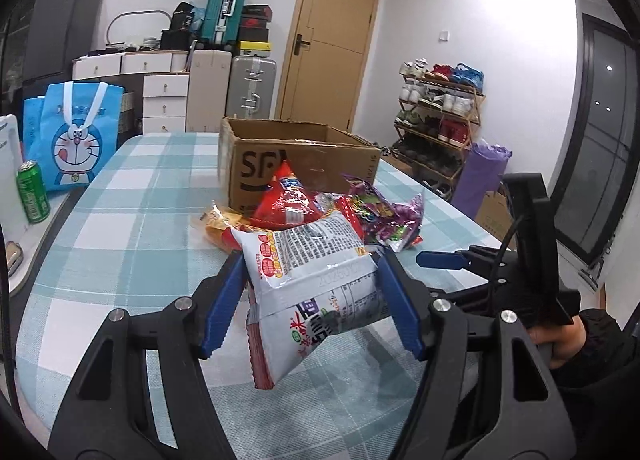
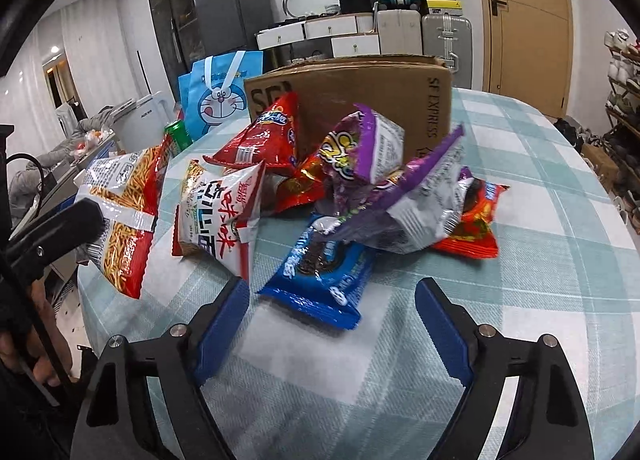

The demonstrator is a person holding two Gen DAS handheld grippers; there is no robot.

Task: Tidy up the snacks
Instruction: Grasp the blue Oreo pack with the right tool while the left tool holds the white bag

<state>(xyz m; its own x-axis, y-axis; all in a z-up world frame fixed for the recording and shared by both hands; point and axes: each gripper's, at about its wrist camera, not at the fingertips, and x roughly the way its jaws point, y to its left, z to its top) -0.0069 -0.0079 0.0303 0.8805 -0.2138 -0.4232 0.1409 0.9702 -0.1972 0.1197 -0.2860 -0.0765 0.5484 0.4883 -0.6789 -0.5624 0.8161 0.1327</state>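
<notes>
The left hand-held gripper [image 1: 310,300] gripped a white noodle packet [image 1: 308,284] above the tabletop [image 1: 120,220]; the right hand-held gripper [image 2: 332,320] hung unclenched and empty near a blue biscuit packet [image 2: 324,280]. Beyond, most snacks [image 2: 360,180] lay piled before the cardboard box [image 2: 360,100], apparently unsorted.

Snack packets [image 2: 360,188] heaped before open cardboard box [image 2: 360,100], seemingly touching.

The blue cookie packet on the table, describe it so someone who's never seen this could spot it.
Start at the open cardboard box on the checked tablecloth. A snack heap lies before it; the blue cookie packet is at its near edge, flat, the only blue wrapper among red, purple and white ones.
</notes>
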